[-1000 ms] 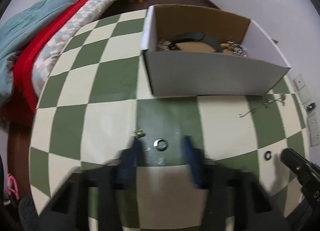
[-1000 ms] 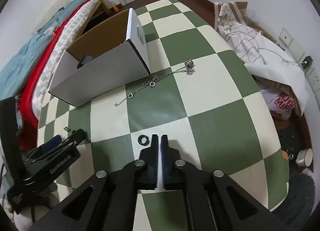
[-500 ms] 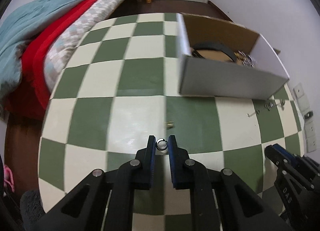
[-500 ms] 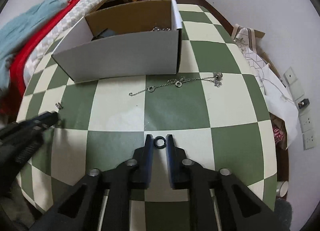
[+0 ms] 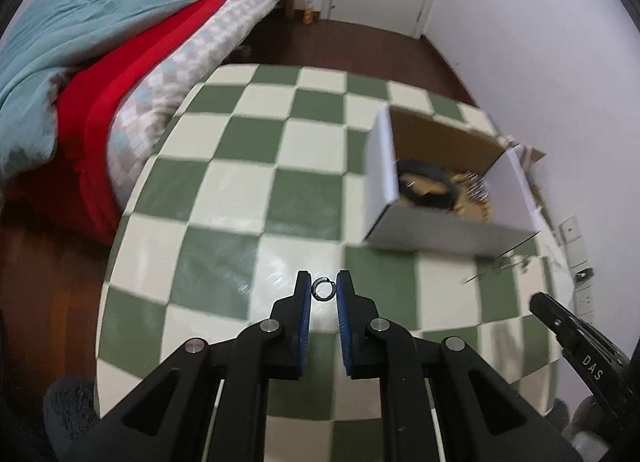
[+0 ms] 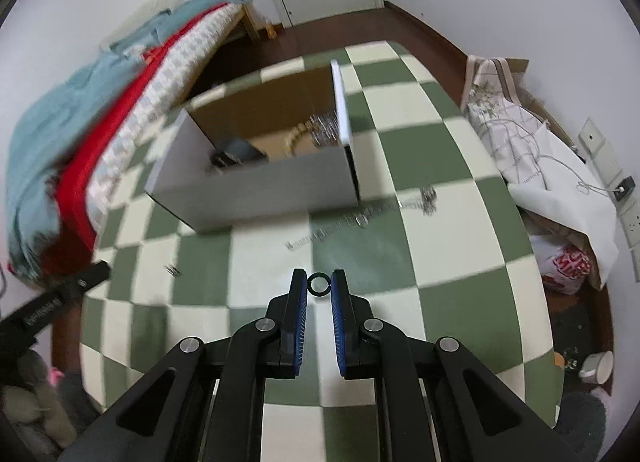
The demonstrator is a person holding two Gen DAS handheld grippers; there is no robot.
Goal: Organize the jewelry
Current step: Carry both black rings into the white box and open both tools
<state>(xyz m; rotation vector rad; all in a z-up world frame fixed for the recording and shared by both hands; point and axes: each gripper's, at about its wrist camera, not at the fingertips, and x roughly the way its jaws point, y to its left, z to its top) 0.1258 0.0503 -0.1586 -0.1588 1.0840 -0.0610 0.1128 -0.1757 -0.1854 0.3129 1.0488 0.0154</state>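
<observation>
— Rings! Left fingers [image 5: 324, 289] pinch a silver ring [image 5: 323, 288], and right fingers [image 6: 319, 286] pinch a black ring [image 6: 319, 285]. Both are up off the desk [image 5: 224, 189].
— What next?
— I think carry them over the box [image 6: 256, 185] ahead, then let go.
— What's in the box?
— A black band [image 5: 426, 185], beads [image 6: 298, 137], shiny bits. A chain [image 6: 360, 217] lies beside it.

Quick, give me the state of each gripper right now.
Left gripper: shut on a small silver ring, pinched between its fingertips.
Right gripper: shut on a small black ring, pinched between its fingertips.
</observation>
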